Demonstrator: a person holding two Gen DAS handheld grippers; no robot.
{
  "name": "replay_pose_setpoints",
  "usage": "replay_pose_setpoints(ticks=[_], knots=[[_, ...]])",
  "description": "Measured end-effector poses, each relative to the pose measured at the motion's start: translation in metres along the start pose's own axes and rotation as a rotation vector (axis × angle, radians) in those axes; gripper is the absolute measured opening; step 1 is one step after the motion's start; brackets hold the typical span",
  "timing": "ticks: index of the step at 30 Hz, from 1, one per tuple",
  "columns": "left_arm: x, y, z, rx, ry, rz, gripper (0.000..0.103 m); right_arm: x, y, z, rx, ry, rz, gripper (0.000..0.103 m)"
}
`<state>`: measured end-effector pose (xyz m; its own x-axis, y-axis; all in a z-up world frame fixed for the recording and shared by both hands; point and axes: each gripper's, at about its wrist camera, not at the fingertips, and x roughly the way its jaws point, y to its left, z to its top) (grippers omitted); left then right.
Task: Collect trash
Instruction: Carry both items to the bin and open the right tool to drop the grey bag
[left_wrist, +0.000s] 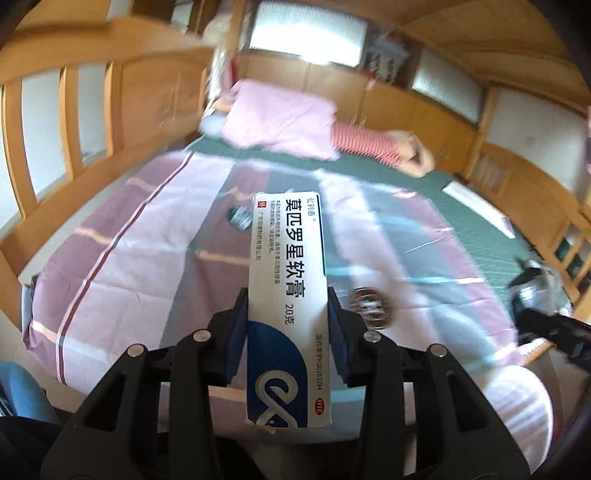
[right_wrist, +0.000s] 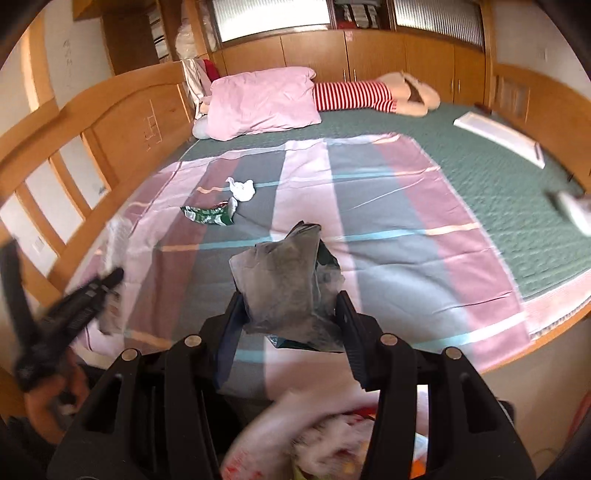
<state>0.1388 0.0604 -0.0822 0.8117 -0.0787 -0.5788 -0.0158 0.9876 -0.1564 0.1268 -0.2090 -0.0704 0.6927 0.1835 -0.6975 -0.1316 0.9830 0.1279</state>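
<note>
My left gripper (left_wrist: 287, 306) is shut on a white and blue ointment box (left_wrist: 286, 280), held upright above the striped bedsheet. My right gripper (right_wrist: 291, 306) is shut on a crumpled silver snack wrapper (right_wrist: 284, 284), held above the bed's near edge. On the sheet lie a green wrapper (right_wrist: 208, 215) and a crumpled white tissue (right_wrist: 242, 189). In the left wrist view a small dark wrapper (left_wrist: 239, 217) and a round silvery piece (left_wrist: 373, 308) lie on the sheet. The other gripper (right_wrist: 70, 306) shows blurred at the left of the right wrist view.
The bed has a green mattress cover (right_wrist: 498, 184), a pink pillow (right_wrist: 262, 101), a striped plush toy (right_wrist: 354, 96) and a white flat box (right_wrist: 502, 136). A wooden headboard (right_wrist: 92, 122) runs on the left. A bag with trash (right_wrist: 332, 439) lies below my right gripper.
</note>
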Motion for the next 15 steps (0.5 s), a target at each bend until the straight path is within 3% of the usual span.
replay_pose_setpoints(ticks=[3,7,15], knots=[[-0.031,-0.025,-0.001,0.053,-0.042,-0.038,0.04,-0.018,-0.01,-0.01,-0.011,0.002,-0.016,0.05],[-0.061,-0.048,-0.004,0.087,-0.055,-0.09,0.04,-0.046,-0.041,-0.022,0.083,-0.003,0.071,0.05],[-0.099,-0.073,-0.012,0.14,-0.102,-0.152,0.04,-0.074,-0.06,-0.045,0.085,-0.005,0.0,0.05]])
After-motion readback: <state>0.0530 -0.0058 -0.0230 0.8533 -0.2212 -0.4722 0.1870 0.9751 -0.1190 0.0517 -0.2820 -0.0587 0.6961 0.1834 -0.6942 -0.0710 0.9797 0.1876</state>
